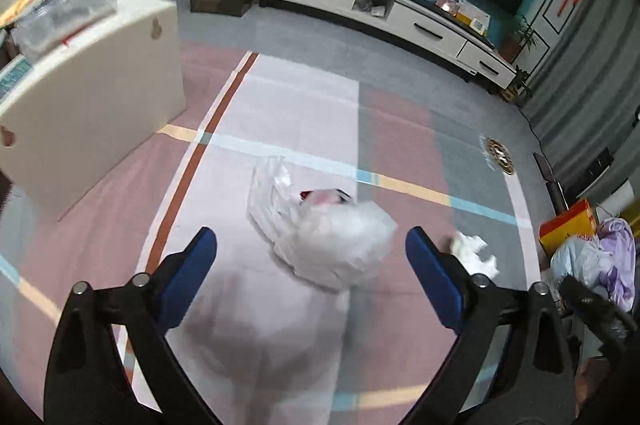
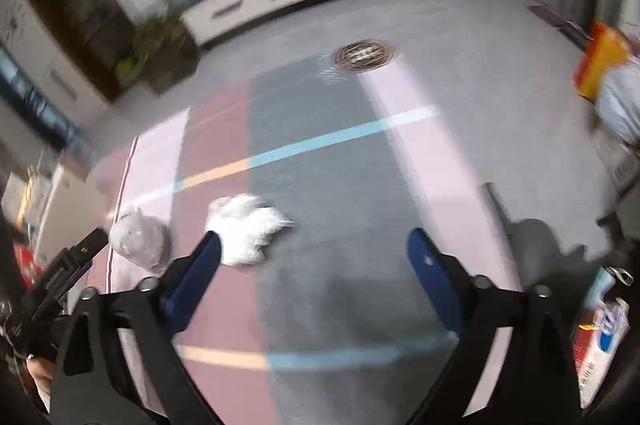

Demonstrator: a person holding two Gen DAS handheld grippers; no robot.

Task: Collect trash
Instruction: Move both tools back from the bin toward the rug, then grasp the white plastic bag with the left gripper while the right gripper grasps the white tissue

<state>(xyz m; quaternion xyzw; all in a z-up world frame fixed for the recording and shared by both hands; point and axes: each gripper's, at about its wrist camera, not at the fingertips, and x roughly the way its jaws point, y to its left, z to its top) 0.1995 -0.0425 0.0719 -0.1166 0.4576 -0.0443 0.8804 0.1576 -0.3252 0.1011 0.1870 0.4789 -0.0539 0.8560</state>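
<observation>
Blue-padded fingers of the left tool (image 1: 311, 249) stand wide apart and hold nothing; the right tool (image 2: 314, 249) is spread just as wide and is likewise empty. Just ahead of the left tool, between its fingers in the left wrist view, a white plastic bag (image 1: 320, 229) lies on the striped floor mat (image 1: 280, 97), its mouth showing something red and dark inside. Just right of the bag, a crumpled white tissue (image 2: 244, 229) rests on the mat, by the right tool's left finger. Well beyond the bag, a round floor drain (image 2: 365, 55) sits near the mat's far edge. My reading is that the pickup is at the approach stage: next, the right tool needs to shift left, centre on the tissue, drop and close.
</observation>
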